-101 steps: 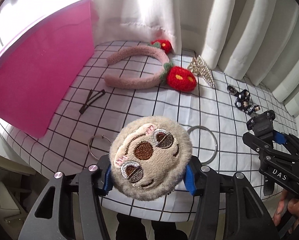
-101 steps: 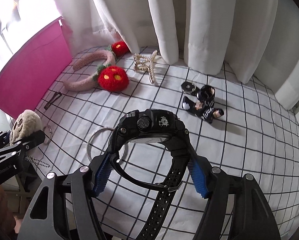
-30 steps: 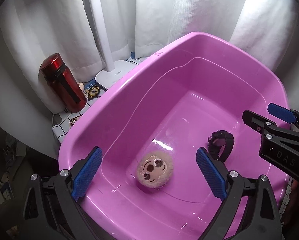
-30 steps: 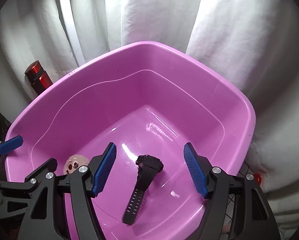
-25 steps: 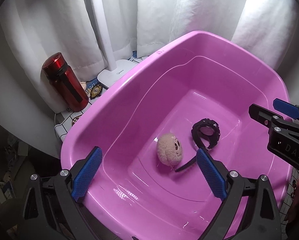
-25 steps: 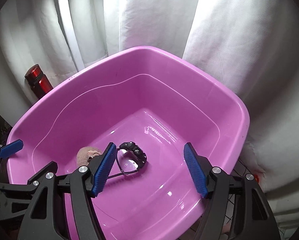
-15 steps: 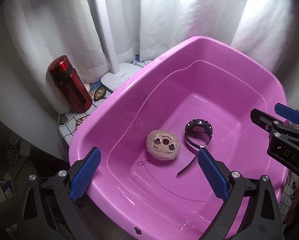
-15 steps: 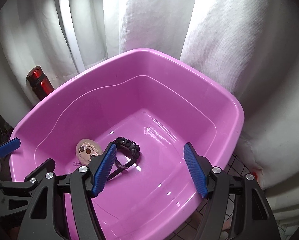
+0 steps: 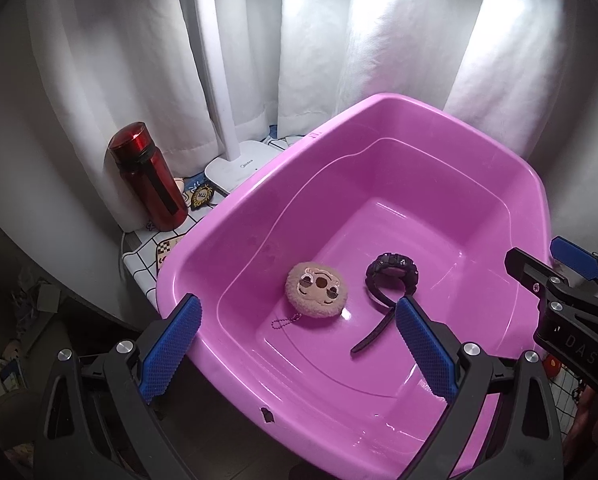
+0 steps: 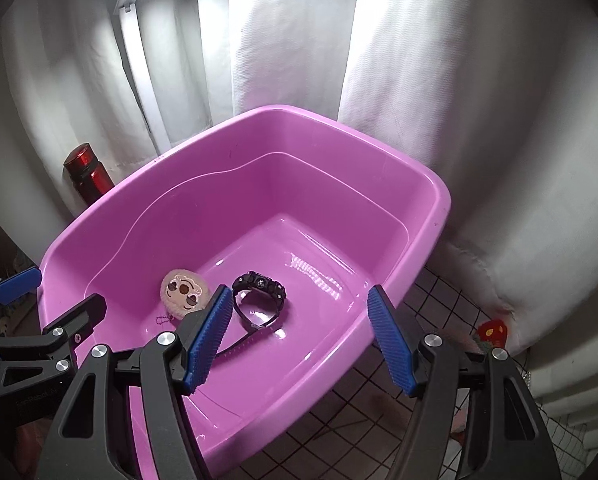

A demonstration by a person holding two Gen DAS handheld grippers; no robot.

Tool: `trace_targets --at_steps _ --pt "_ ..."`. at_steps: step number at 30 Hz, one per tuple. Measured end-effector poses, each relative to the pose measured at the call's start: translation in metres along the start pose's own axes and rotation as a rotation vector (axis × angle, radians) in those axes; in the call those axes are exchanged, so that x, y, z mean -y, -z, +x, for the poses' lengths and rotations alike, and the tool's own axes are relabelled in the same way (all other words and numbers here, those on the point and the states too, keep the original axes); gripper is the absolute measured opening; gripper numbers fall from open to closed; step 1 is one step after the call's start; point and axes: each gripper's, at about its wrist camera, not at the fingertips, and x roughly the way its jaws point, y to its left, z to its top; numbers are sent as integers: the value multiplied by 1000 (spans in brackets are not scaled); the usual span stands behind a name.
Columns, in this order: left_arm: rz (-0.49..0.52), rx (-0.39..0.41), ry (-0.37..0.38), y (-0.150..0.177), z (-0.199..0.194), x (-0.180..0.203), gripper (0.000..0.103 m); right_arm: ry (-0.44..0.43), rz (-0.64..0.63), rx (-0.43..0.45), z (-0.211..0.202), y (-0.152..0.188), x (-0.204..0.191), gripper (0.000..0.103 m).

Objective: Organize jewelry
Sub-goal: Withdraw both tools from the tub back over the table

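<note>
A pink plastic tub [image 9: 451,128] [image 10: 427,184] holds a round beige plush charm [image 9: 316,289] [image 10: 184,288] with a small bead chain, and a black wristwatch [image 9: 393,271] [image 10: 260,286] lying right of it on the tub floor. My left gripper [image 9: 297,346] is open and empty above the tub's near edge. My right gripper [image 10: 299,338] is open and empty above the tub's near right side. Each gripper also shows at the edge of the other's view.
A red bottle [image 9: 149,178] [image 10: 87,176] and a white lamp base [image 9: 241,166] stand left of the tub on the checked cloth [image 9: 155,248]. White curtains hang behind. A red plush piece [image 10: 495,330] lies on the cloth at the right.
Both grippers carried the charm and watch to the tub, opened and dropped them. The items tumbled and settled on the tub floor. Both grippers have since drawn back and up.
</note>
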Motion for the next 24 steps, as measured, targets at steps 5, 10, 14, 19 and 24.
trace_targets --at_steps 5,10,14,19,24 --pt "8 25 20 8 -15 8 96 2 32 25 -21 17 8 67" --pt "10 33 53 16 -28 17 96 -3 79 46 -44 38 23 67" --pt "7 53 105 24 -44 29 96 -3 135 59 -62 61 44 67" --pt "59 81 137 37 -63 56 96 20 197 58 -83 94 73 67" --pt "93 86 183 58 -76 80 96 61 274 46 -103 135 109 67"
